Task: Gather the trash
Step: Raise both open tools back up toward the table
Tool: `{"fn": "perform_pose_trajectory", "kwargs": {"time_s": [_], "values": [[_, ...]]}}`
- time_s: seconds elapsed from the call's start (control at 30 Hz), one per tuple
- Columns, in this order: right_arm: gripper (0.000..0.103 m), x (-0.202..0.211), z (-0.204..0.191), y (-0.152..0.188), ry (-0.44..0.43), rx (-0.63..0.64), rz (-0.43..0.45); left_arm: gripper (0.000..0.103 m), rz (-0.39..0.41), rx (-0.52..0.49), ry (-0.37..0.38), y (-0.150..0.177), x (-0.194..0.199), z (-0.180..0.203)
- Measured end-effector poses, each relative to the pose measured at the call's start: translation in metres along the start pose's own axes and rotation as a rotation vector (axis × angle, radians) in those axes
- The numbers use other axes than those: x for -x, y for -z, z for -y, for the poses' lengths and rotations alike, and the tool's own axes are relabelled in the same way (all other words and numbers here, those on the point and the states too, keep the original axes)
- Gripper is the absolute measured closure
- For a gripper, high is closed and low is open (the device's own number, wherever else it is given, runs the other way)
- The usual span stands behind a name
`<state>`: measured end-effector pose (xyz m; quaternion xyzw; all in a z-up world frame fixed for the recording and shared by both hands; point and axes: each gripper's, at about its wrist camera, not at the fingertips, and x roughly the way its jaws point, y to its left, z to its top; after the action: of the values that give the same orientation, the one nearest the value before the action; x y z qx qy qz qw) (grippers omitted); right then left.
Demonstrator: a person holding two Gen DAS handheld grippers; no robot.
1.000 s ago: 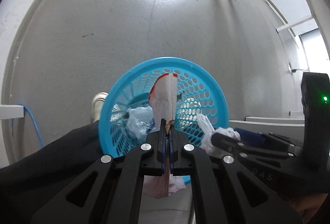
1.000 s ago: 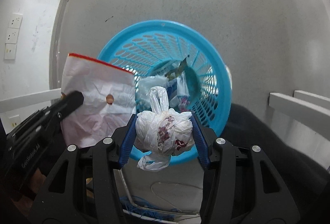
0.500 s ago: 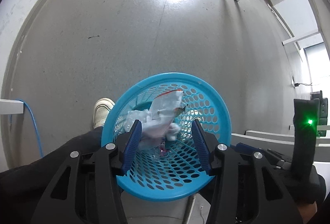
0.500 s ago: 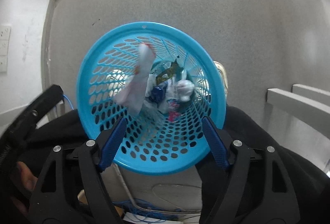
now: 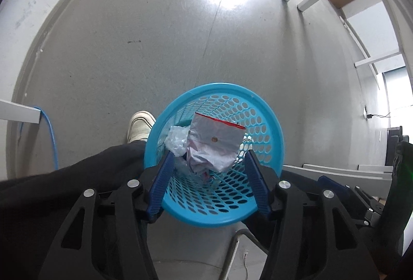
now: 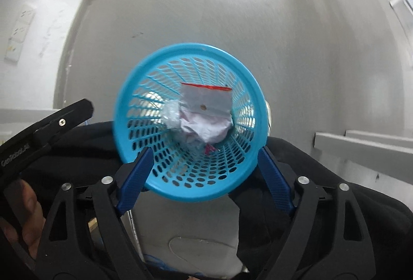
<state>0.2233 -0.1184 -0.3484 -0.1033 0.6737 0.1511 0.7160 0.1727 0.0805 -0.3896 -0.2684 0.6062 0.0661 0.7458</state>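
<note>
Left claw [image 5: 209, 182], clamped on the red-edged zip bag [image 5: 215, 144] a second ago, now stands spread wide and empty; the bag lies crumpled inside the blue basket [image 5: 268, 122], red strip uppermost. Right claw [image 6: 204, 182], which gripped the knotted white plastic bag, is likewise parted with nothing between its blue pads [image 6: 134, 180]; that bag has gone into the basket, though which lump it is cannot be told. Both claws have drawn back, basket rim now between their fingertips.

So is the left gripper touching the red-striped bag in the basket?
Apart. In the left wrist view the left gripper is open, and the red-striped bag lies down inside the blue basket, clear of both fingers.
</note>
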Motion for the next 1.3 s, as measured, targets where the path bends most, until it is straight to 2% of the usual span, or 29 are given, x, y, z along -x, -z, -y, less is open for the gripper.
{"fn": "perform_pose_trajectory", "kwargs": {"time_s": [0.17, 0.53, 0.73, 0.9, 1.03, 1.17, 1.3], "values": [[0.022, 0.025, -0.011, 0.021, 0.029, 0.035, 0.056, 0.041, 0.033, -0.011, -0.023, 0.016, 0.026, -0.002], [0.017, 0.086, -0.021, 0.069, -0.021, 0.085, 0.198, 0.027, 0.132, -0.066, 0.047, 0.062, 0.090, -0.003], [0.014, 0.118, -0.032, 0.098, -0.009, 0.120, 0.284, 0.017, 0.215, -0.133, 0.006, 0.089, 0.125, 0.010], [0.012, 0.145, -0.033, 0.123, -0.059, 0.140, 0.315, 0.015, 0.254, -0.169, 0.002, 0.116, 0.158, 0.013], [0.009, 0.177, -0.035, 0.154, -0.070, 0.184, 0.375, 0.011, 0.360, -0.240, -0.014, 0.141, 0.199, 0.018], [0.009, 0.213, -0.033, 0.183, -0.060, 0.222, 0.469, 0.006, 0.492, -0.293, 0.023, 0.162, 0.245, 0.022], [0.009, 0.253, -0.024, 0.203, -0.068, 0.197, 0.567, 0.006, 0.565, -0.377, 0.011, 0.176, 0.281, 0.033]]}}
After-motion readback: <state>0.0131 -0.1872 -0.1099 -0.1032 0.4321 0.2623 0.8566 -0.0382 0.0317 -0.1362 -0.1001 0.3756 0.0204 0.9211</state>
